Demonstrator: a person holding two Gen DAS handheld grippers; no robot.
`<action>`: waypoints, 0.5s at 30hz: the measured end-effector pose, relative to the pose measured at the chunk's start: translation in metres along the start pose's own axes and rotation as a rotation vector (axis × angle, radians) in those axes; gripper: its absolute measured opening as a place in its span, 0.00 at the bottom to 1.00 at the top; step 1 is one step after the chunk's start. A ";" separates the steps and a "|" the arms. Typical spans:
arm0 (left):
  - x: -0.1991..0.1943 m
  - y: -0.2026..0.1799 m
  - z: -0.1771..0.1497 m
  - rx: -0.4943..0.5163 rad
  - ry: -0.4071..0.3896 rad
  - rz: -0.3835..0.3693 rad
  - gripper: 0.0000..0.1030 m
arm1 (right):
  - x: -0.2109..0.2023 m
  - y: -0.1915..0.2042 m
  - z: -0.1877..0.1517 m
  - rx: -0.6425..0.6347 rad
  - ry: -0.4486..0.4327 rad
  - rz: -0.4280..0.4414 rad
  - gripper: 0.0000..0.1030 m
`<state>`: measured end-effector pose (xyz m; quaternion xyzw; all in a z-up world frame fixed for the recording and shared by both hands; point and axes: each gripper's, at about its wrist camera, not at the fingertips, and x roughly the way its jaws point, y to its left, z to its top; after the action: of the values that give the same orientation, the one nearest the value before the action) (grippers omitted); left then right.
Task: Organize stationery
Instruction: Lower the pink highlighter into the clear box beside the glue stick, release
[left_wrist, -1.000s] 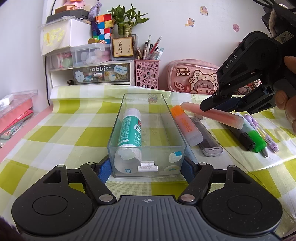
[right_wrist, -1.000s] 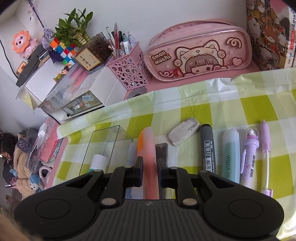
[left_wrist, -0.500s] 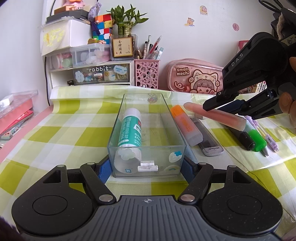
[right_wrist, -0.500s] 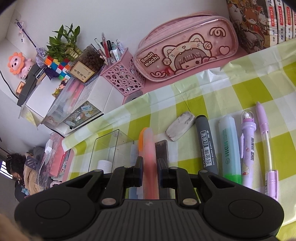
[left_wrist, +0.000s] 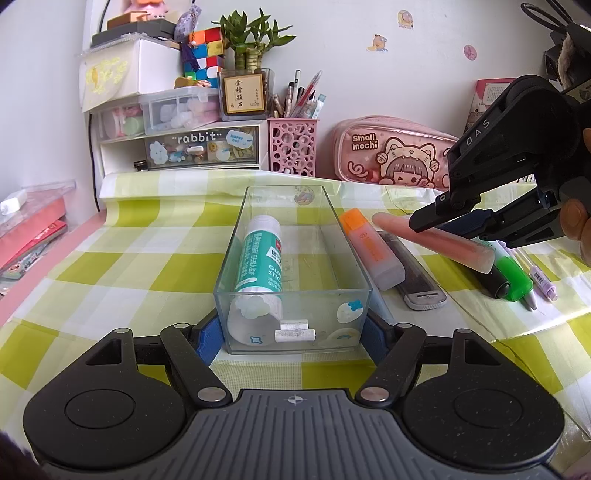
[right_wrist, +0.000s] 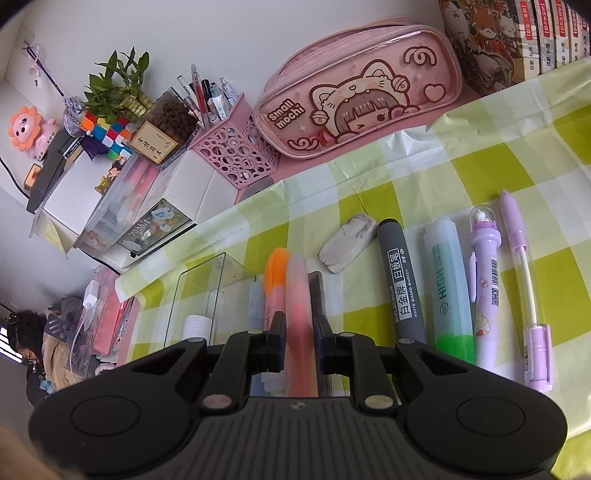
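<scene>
Box braced, pink pen lifted for loading.
The left gripper (left_wrist: 293, 328) pinches the clear box (left_wrist: 291, 273) steady; the right gripper (right_wrist: 299, 334) clamps the pink pen (left_wrist: 434, 242) above the table, right of the box.

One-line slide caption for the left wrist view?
Left tongs clamp the clear box while right tongs carry a pink highlighter above the table.

The right gripper (left_wrist: 476, 225) has carried the pink highlighter (left_wrist: 436, 242) slightly rightward, rolling.
</scene>
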<state>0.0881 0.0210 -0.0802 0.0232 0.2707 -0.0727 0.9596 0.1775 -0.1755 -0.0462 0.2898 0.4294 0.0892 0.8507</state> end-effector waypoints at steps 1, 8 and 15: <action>0.000 0.000 0.000 0.000 0.000 0.000 0.70 | -0.001 0.000 -0.001 0.001 -0.002 0.001 0.09; 0.000 0.000 0.000 0.001 0.000 0.001 0.70 | -0.013 0.008 -0.004 -0.018 -0.037 0.009 0.09; 0.000 0.000 0.000 0.001 0.000 0.001 0.70 | -0.013 0.022 -0.010 -0.048 -0.032 0.007 0.09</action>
<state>0.0878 0.0214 -0.0802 0.0238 0.2706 -0.0724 0.9597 0.1643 -0.1583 -0.0290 0.2720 0.4122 0.0977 0.8640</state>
